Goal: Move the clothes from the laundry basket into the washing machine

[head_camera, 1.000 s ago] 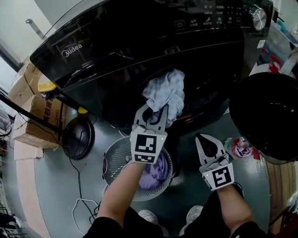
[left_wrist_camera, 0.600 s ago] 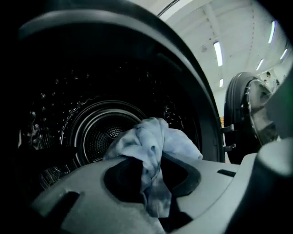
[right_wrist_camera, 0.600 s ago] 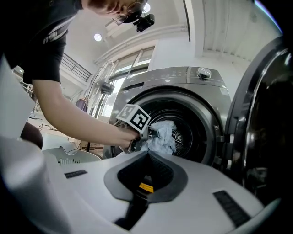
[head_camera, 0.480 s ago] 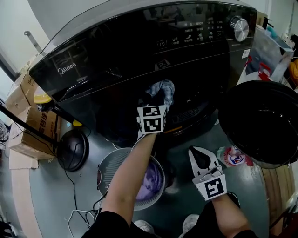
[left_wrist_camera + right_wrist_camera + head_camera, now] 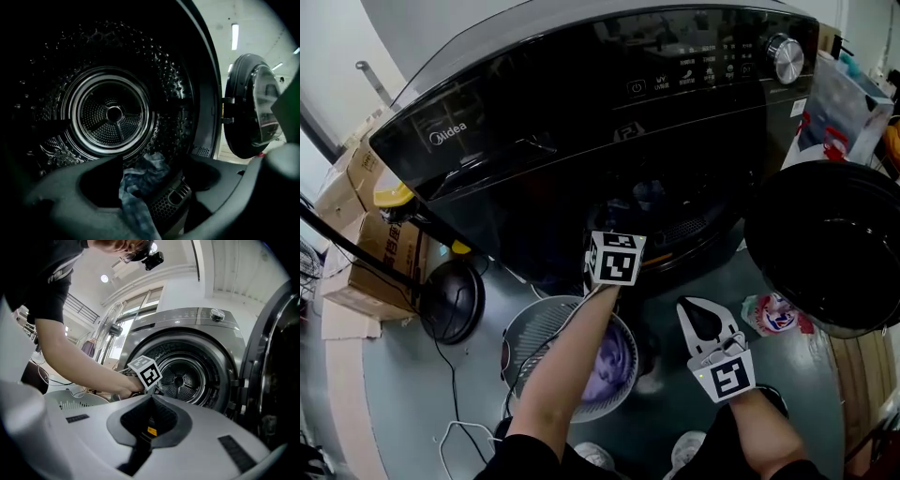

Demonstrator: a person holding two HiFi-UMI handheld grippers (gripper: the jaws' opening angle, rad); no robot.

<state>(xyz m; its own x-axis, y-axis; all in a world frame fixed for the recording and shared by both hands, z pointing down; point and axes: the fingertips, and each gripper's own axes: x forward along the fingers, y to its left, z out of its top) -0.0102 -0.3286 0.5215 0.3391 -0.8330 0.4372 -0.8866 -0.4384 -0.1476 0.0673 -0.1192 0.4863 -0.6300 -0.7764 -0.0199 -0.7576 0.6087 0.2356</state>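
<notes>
Left gripper [image 5: 152,164] is sunk into drum [image 5: 112,112], jaws just opened | blue cloth [image 5: 136,187] is released | right gripper [image 5: 701,309] is clenched, empty | next: laundry basket [image 5: 534,328] likely revisited

- "Midea" stands in pale letters at the left of the washing machine's [image 5: 534,112] dark front panel;
- print on its control panel [image 5: 703,67] and on the cardboard box [image 5: 382,251] is too small to read.

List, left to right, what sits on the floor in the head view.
Brown cardboard boxes → black round base of a stand → grey round slatted laundry basket → right tongs, held above the floor → colourful printed packet.
</notes>
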